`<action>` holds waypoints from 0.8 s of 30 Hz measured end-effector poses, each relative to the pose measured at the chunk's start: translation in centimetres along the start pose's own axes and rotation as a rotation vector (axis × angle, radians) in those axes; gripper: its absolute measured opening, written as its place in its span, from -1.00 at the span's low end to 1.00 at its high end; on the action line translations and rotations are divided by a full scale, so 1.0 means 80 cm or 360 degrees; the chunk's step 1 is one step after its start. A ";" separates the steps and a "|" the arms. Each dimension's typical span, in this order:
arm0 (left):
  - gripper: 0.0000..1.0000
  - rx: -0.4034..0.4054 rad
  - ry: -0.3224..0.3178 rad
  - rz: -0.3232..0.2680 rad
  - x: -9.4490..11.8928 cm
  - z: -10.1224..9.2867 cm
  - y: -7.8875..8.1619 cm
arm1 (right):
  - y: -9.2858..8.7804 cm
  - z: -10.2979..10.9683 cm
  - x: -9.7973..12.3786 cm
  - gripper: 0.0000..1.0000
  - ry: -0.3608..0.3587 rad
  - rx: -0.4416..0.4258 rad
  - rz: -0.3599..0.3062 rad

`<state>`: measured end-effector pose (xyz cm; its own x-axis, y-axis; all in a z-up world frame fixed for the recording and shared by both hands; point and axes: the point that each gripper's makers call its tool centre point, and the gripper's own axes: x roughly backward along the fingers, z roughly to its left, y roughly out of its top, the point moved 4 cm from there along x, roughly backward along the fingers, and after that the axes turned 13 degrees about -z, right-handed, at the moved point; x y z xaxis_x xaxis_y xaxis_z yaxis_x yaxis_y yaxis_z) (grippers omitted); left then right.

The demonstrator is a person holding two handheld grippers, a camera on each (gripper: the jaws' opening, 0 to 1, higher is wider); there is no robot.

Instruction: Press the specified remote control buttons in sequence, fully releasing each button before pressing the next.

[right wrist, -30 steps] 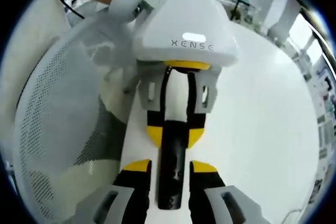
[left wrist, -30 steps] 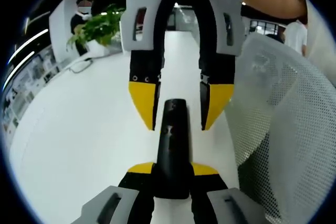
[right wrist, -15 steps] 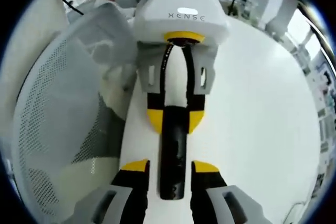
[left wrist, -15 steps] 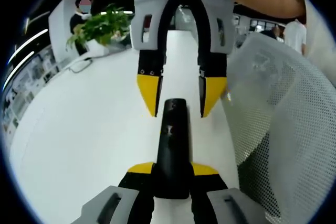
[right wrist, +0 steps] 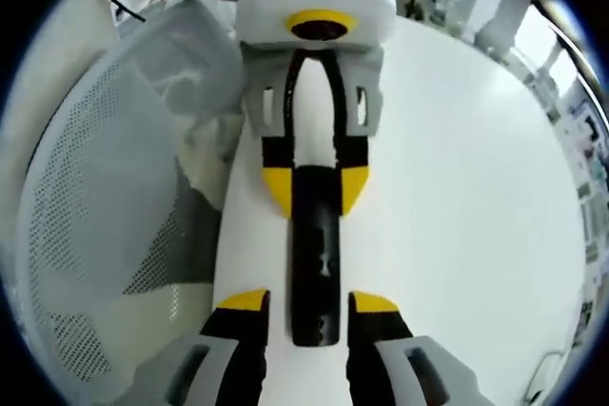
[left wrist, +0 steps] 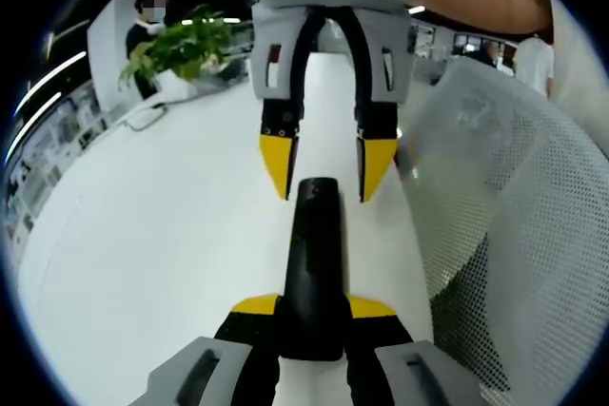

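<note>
Remote clamped at one end on the white table (left wrist: 143, 235).
We find the left gripper (left wrist: 312, 309) clenched on the remote (left wrist: 312, 263); the right gripper (left wrist: 322, 164) hangs released beyond its far end.

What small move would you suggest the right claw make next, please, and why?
Probably ease the right claw in over the remote and bring one tip down on the first target button. The left claw is shut on the remote's near end, holding it above the white table, while the right claw's jaws stand open, straddling its far end without pressing anything.
</note>
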<state>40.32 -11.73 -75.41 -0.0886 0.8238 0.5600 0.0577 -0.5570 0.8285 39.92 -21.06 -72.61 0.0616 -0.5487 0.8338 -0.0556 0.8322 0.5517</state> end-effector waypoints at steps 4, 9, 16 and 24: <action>-0.52 0.0001 0.0002 0.0002 0.000 -0.001 0.000 | -0.007 0.000 -0.002 -0.41 0.0004 -0.0015 0.0007; -0.52 0.0002 0.0002 0.0004 0.000 0.000 0.001 | -0.014 -0.002 -0.003 -0.41 -0.0001 -0.0030 0.0015; -0.52 0.0001 0.0000 0.0012 0.000 0.001 0.002 | -0.021 -0.004 -0.004 -0.40 -0.0001 -0.0052 0.0017; -0.52 -0.0001 -0.0003 0.0021 0.000 0.002 0.002 | -0.030 -0.006 -0.009 -0.40 0.0000 -0.0059 0.0029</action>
<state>40.48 -11.84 -75.27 -0.0860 0.8166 0.5707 0.0580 -0.5677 0.8212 40.52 -22.61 -74.55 0.0609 -0.5333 0.8437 -0.0200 0.8445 0.5352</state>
